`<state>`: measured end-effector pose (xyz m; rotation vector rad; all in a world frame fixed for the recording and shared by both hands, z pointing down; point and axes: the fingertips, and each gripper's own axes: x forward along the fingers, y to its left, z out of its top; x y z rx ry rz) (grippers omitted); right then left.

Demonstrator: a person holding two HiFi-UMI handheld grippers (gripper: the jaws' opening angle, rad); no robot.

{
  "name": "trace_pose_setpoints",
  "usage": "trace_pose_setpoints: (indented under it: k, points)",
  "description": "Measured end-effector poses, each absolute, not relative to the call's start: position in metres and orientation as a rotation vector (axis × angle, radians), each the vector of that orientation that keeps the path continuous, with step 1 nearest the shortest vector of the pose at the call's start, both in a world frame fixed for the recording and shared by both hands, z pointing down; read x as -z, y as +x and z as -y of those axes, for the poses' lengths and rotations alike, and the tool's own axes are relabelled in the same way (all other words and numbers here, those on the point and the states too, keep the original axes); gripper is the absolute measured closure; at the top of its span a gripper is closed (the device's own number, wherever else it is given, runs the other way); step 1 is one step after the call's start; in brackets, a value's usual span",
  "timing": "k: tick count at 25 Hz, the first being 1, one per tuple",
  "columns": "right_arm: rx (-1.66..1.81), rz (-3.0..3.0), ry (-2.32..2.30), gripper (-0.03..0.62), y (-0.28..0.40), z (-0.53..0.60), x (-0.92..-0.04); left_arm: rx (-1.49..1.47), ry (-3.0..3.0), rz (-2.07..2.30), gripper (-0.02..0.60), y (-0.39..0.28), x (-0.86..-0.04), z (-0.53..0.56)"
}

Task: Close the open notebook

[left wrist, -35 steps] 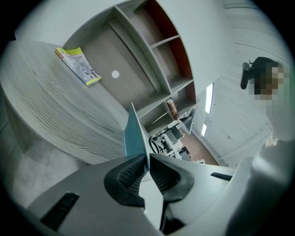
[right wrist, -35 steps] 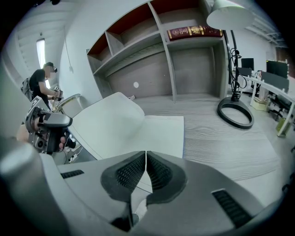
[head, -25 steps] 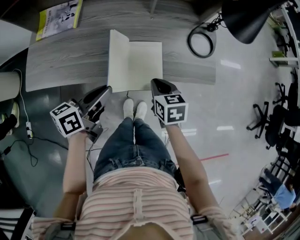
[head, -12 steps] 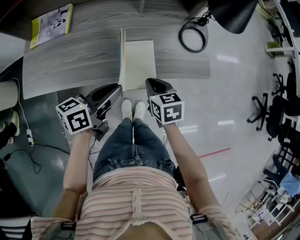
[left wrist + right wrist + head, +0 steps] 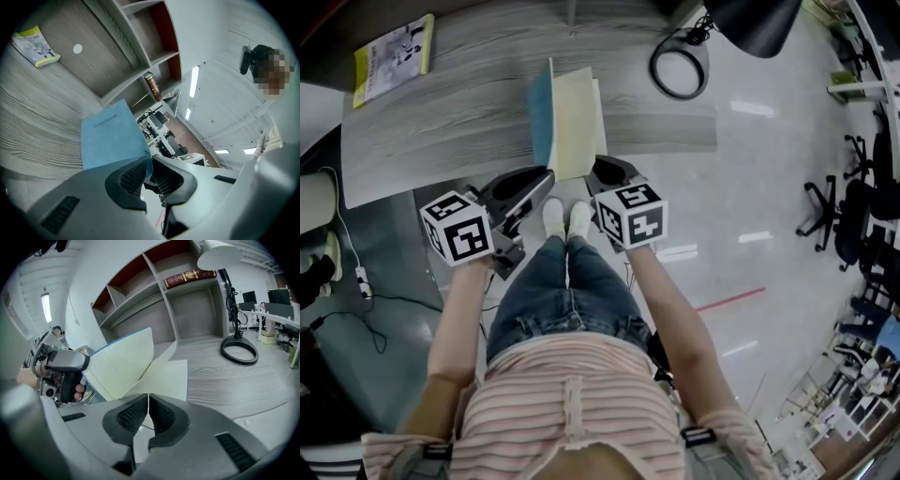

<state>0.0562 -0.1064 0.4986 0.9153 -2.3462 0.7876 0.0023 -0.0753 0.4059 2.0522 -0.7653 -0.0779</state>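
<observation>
Now the notebook lies on the grey desk, close to the front edge, and it is half shut. Its blue cover stands up and leans over the pale pages. The left gripper has its fingers pinched on the bottom corner of that cover. The right gripper has its fingers squeezed on the near edge of the flat right page. A black lamp ring sits to the right, and a yellow booklet lies far off at the left
</observation>
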Motion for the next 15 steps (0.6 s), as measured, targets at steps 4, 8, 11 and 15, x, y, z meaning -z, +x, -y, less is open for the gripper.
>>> trace_pose_setpoints:
  k: [4, 8, 11, 15]
  points:
    - [-0.808, 2.379, 0.891, 0.574, 0.056, 0.105, -0.497, 0.061, 2.062, 0.740, 0.541, 0.014, -0.408, 0.078]
    - [-0.821, 2.406, 0.870, 0.574, 0.054, 0.104, -0.498, 0.038, 2.069, 0.715, 0.541, 0.023, -0.412, 0.082]
    - [-0.828, 2.410, 0.866, 0.575, 0.055, 0.104, -0.500, 0.033, 2.067, 0.688, 0.541, 0.030, -0.415, 0.083]
    - [-0.833, 2.415, 0.879, 0.576, 0.058, 0.107, -0.502, 0.014, 2.067, 0.659, 0.541, 0.039, -0.420, 0.087]
